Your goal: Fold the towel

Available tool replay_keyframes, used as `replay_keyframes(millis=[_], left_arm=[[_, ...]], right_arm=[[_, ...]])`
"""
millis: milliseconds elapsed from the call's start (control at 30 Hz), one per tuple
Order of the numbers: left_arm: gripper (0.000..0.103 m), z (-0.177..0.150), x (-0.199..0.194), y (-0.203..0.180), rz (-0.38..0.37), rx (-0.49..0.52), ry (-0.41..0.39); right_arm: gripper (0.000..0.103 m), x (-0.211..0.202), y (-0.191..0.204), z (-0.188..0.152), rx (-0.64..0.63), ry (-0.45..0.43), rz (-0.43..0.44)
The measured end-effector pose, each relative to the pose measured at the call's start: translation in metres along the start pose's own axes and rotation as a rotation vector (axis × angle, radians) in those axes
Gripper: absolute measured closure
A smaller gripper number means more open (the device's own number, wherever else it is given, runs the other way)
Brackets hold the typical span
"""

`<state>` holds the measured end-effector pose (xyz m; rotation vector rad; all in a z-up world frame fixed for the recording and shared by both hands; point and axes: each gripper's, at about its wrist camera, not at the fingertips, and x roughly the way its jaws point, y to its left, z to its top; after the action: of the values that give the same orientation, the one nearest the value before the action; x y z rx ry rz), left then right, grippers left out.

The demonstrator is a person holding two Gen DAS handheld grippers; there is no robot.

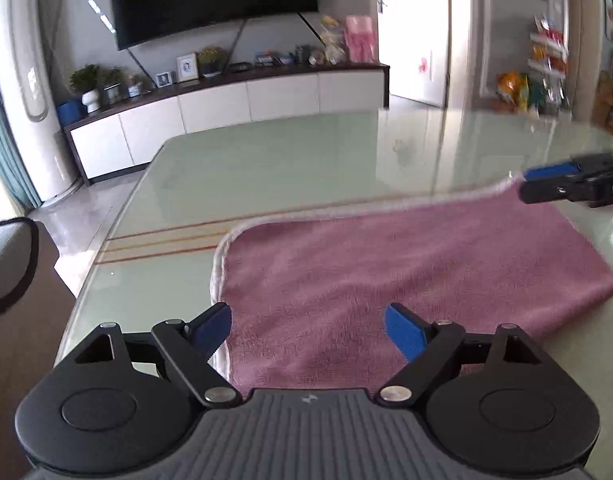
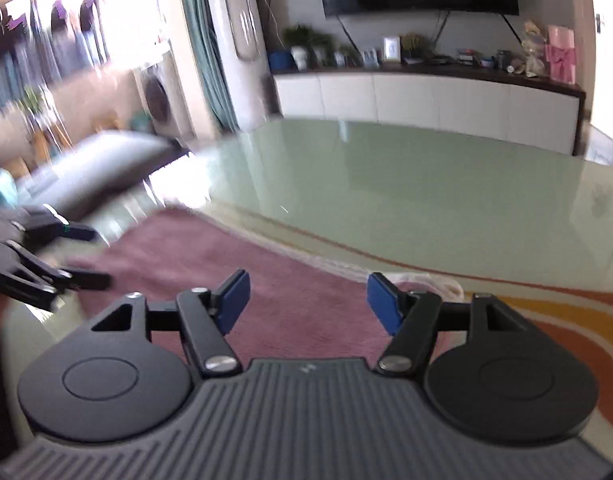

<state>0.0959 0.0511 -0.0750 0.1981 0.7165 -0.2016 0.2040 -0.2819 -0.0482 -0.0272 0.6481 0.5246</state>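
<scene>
Lying flat on the glass table (image 1: 290, 168), the pink towel (image 1: 406, 272) is spread with its white-edged border facing the far side, so that its corners can be reached from either end. Left tool (image 1: 308, 328): jaws wide apart, empty, poised over the towel's near left corner, one pad (image 1: 212, 326) outside the edge and the other above the cloth, probably to take that corner. Right tool (image 2: 308, 300): jaws apart, nothing between them, hovering over the opposite end near a rumpled pale corner (image 2: 438, 282). Neither tool grips the cloth. Both stand at one long side, which suits lifting it over in one fold.
</scene>
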Motion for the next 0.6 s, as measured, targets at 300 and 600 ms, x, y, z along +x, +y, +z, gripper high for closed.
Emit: replay_keyframes(millis=[300, 600], left_arm=[[0.017, -0.008, -0.023, 0.039, -0.011, -0.186, -0.003], [0.022, -0.008, -0.015, 0.023, 0.119, -0.06, 0.103]], right_arm=[[0.038, -0.046, 0.015, -0.009, 0.122, -0.12, -0.125], [0.032, -0.064, 0.076, -0.083, 0.094, 0.024, -0.379]])
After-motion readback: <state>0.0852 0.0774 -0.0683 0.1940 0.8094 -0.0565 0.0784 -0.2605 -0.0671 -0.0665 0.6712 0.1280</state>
